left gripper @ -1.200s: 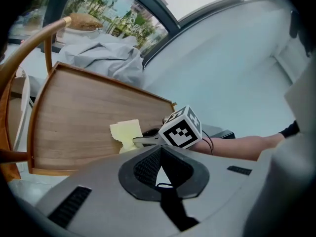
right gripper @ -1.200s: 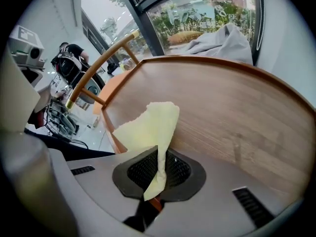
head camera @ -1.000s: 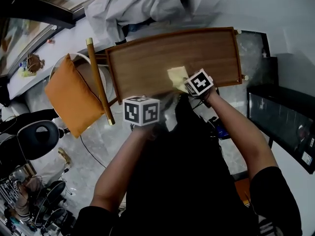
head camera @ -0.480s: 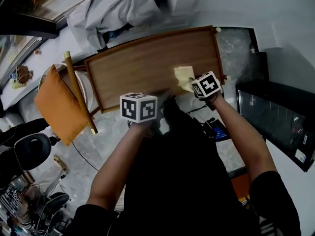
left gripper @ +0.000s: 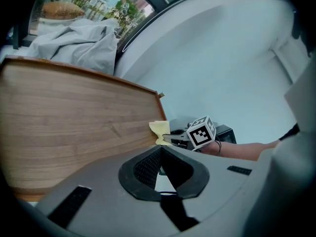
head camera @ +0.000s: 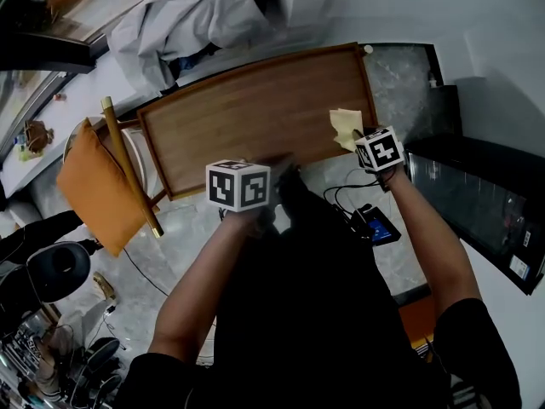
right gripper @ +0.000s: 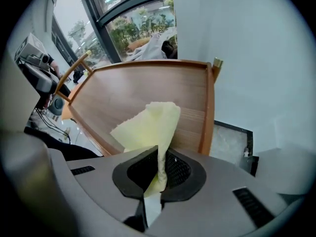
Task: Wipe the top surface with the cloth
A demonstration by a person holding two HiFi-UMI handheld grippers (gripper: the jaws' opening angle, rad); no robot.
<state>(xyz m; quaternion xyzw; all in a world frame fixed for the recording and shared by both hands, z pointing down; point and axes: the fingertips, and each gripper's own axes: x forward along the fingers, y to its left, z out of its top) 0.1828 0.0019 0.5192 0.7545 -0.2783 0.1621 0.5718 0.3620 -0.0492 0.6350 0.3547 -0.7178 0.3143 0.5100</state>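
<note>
A wooden table top (head camera: 247,113) with a raised rim fills the middle of the head view. A pale yellow cloth (head camera: 344,126) lies against its near right corner, pinched in my right gripper (head camera: 358,140), which is shut on it. In the right gripper view the cloth (right gripper: 148,125) stands up out of the jaws over the table top (right gripper: 143,95), close to the right rim. My left gripper (head camera: 272,165) hovers at the table's near edge, around the middle. Its jaws look shut with nothing in them (left gripper: 160,164). The left gripper view also shows the cloth (left gripper: 159,131).
A chair with a wooden frame (head camera: 128,164) and an orange cushion (head camera: 95,186) stands left of the table. A heap of grey fabric (head camera: 196,11) lies behind it. A dark glass-fronted cabinet (head camera: 477,203) is at the right, with cables and a small device (head camera: 373,222) on the floor.
My right gripper has drawn the cloth rightwards along the table's near side, from right of the middle to the right corner. The left gripper stays at the near edge.
</note>
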